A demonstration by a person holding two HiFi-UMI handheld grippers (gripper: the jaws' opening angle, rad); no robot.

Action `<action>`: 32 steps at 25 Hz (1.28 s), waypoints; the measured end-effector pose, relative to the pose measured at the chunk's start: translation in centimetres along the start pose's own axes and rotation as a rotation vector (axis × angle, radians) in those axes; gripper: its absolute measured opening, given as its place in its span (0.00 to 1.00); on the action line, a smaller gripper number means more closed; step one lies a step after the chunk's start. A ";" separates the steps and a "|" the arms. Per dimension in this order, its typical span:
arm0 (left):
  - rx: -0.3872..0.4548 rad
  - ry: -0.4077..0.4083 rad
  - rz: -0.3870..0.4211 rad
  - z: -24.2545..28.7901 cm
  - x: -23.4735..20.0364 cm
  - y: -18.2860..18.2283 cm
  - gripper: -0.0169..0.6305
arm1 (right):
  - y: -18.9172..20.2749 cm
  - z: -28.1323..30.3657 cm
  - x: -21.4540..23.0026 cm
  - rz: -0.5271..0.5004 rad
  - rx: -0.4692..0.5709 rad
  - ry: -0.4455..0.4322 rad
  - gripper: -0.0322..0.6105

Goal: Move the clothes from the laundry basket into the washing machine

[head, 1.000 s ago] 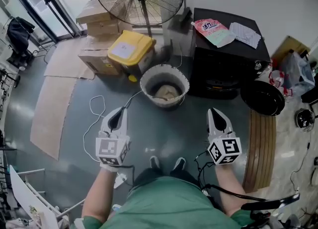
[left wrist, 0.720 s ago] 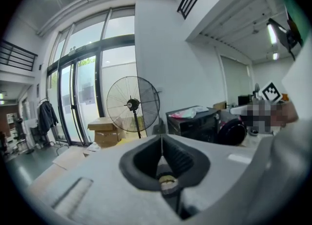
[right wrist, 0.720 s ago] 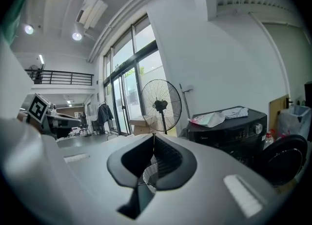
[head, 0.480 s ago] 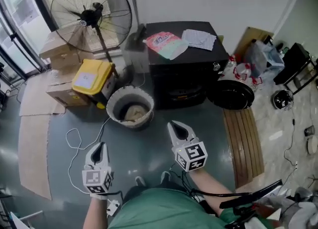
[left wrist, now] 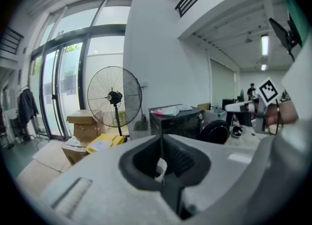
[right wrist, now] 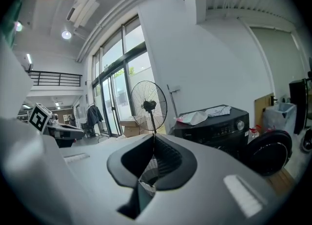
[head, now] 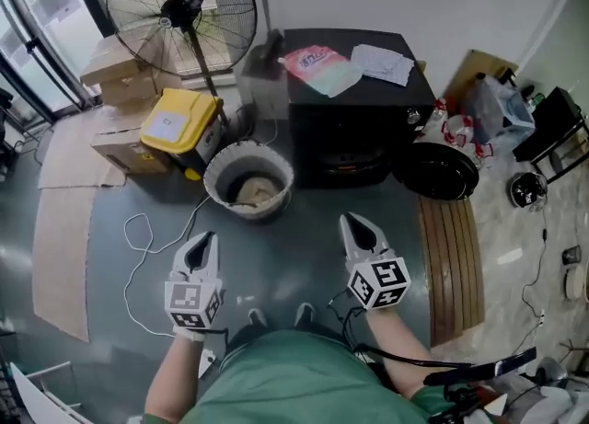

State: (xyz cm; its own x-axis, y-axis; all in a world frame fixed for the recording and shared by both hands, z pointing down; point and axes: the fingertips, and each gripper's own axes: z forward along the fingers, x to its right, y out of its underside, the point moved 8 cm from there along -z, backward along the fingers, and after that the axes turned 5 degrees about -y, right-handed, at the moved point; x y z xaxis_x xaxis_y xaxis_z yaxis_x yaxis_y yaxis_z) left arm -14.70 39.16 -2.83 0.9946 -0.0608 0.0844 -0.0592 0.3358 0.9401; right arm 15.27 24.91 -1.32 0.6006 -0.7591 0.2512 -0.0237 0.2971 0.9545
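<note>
Grey floor, big fan (head: 181,8) at eleven o'clock. Laundry basket (head: 211,183) at twelve, clothes (head: 257,192) heaped inside. It sits beside the black washing machine (head: 386,102) at one, door (head: 434,172) swung open for loading. Left gripper (head: 203,242) and right gripper (head: 356,226): jaws pressed together, empty, aimed forward. Pouch (head: 320,68) lettering is unreadable.

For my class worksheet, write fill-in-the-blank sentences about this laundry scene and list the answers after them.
1. The beige clothes lie inside the ____.
2. The washing machine has its round door swung ____.
3. The left gripper and right gripper both have jaws ____, holding nothing.
4. The pink pouch lies on top of the ____.
Missing words: laundry basket; open; shut; washing machine.
</note>
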 end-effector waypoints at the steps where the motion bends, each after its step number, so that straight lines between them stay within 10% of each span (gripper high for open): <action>1: 0.001 -0.008 -0.006 -0.2 -0.2 0.0 0.05 | 0.0 0.3 -0.3 -0.002 -0.003 -0.009 0.05; 32: 0.034 -0.057 -0.014 4.5 -9.0 0.4 0.12 | 0.4 11.9 -3.1 -0.113 -0.110 -0.112 0.05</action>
State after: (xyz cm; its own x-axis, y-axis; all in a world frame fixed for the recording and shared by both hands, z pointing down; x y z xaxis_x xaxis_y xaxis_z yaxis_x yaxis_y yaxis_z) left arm -24.08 35.58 -1.76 0.9889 -0.1189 0.0890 -0.0493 0.3027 0.9518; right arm 3.93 20.49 0.20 0.5014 -0.8492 0.1659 0.1299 0.2634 0.9559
